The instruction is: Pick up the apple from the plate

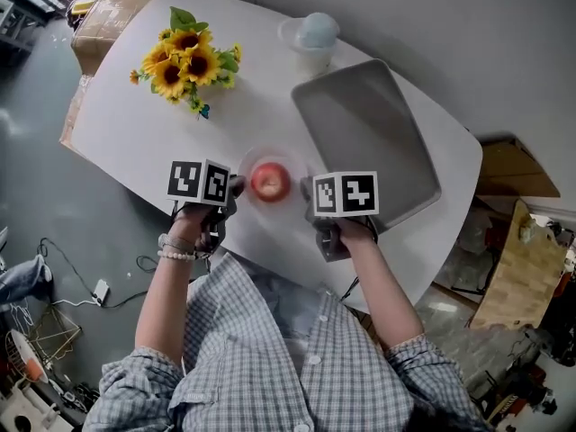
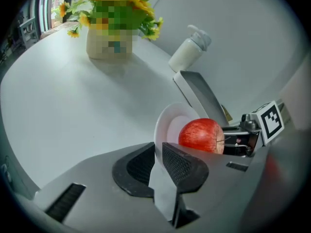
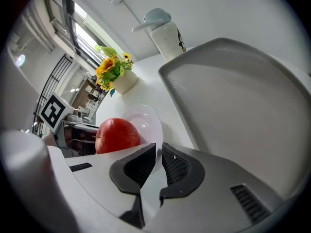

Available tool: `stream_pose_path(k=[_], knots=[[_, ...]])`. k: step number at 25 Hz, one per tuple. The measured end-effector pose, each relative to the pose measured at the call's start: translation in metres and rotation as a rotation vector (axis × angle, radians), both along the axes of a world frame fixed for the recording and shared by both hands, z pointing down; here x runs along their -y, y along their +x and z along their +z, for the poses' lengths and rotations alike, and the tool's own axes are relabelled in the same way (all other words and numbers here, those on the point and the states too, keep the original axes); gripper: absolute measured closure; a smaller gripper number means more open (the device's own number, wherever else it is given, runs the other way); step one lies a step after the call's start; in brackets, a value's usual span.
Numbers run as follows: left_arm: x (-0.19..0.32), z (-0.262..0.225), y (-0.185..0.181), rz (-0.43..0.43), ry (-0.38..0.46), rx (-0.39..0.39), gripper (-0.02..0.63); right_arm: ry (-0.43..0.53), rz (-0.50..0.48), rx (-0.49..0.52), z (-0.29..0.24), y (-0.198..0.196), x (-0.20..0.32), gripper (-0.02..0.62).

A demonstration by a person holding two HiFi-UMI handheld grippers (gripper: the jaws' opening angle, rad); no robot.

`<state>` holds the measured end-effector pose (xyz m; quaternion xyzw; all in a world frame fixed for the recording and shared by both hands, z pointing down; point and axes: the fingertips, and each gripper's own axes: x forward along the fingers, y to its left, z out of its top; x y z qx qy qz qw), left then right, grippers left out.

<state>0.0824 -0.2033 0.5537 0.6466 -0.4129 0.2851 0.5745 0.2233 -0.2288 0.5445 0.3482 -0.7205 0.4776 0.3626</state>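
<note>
A red apple lies on a small white plate near the front of the white table. My left gripper is at the plate's left edge, its jaws shut on the rim. At the opposite edge my right gripper is likewise shut on the rim. Neither gripper touches the apple. Each gripper view shows the other gripper behind the apple.
A large grey tray lies just right of the plate. A vase of sunflowers stands at the back left, a white pump bottle behind the tray. Cardboard boxes sit beyond the table.
</note>
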Motion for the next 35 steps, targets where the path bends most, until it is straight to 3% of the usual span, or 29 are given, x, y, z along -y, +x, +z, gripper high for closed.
stream_pose_path(k=[6, 11, 23, 30, 33, 35], knots=[[-0.001, 0.011, -0.002, 0.007, -0.015, -0.005, 0.552, 0.027, -0.017, -0.022, 0.008, -0.003, -0.001, 0.543], [-0.001, 0.013, -0.005, 0.003, 0.007, -0.024, 0.552, 0.112, -0.059, -0.044, 0.01, -0.007, 0.0, 0.543], [-0.006, 0.004, -0.02, 0.072, 0.118, 0.018, 0.546, 0.343, 0.037, 0.01, -0.018, -0.003, 0.01, 0.543], [0.004, -0.046, -0.031, 0.078, 0.347, 0.002, 0.547, 0.561, 0.006, 0.046, -0.076, -0.001, 0.007, 0.548], [0.007, -0.075, -0.02, 0.131, 0.474, 0.005, 0.561, 0.646, -0.008, 0.021, -0.101, 0.004, 0.0, 0.552], [0.01, -0.094, -0.012, 0.195, 0.577, 0.063, 0.579, 0.691, -0.007, 0.012, -0.116, 0.007, -0.004, 0.555]])
